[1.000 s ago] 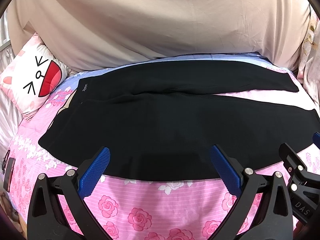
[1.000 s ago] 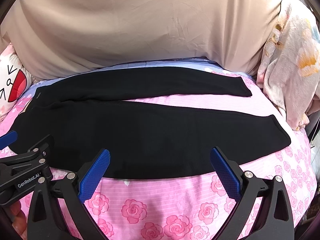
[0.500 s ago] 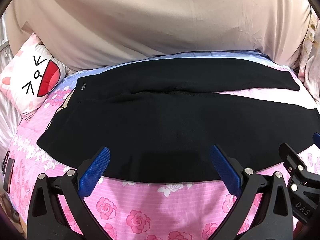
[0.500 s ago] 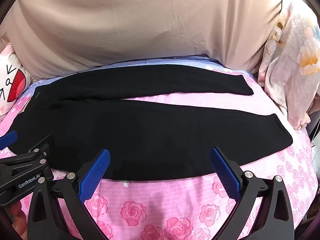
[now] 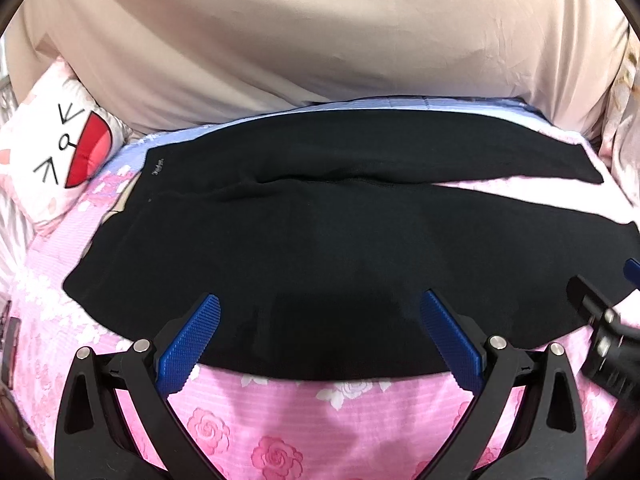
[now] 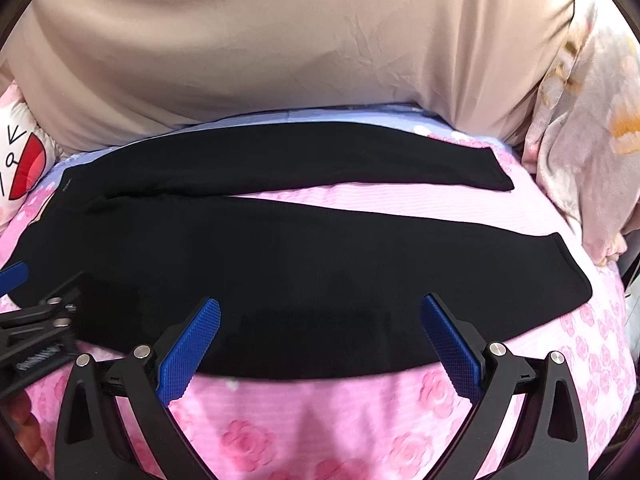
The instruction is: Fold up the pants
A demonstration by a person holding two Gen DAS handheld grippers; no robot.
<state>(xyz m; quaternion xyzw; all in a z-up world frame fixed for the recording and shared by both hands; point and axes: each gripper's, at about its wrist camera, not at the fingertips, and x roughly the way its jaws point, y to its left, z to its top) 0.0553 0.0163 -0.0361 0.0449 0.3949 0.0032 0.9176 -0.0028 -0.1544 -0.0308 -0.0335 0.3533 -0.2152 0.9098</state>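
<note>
Black pants [image 5: 320,240] lie spread flat on a pink rose-print bed sheet [image 5: 280,440], waistband at the left, both legs running right and slightly apart. They also fill the right wrist view [image 6: 280,264]. My left gripper [image 5: 320,304] is open and empty, its blue pads over the pants' near edge by the waist. My right gripper [image 6: 320,308] is open and empty over the near leg's edge. The right gripper shows at the right edge of the left wrist view [image 5: 604,320], and the left gripper at the left edge of the right wrist view [image 6: 36,320].
A beige sheet [image 5: 320,40] hangs behind the bed. A white cartoon-face pillow [image 5: 60,152] lies at the far left. A floral quilt [image 6: 580,140] is bunched at the far right. The bed's near edge is below the grippers.
Both grippers have moved slightly forward and down toward the pants' near edge. The pants have not moved.
</note>
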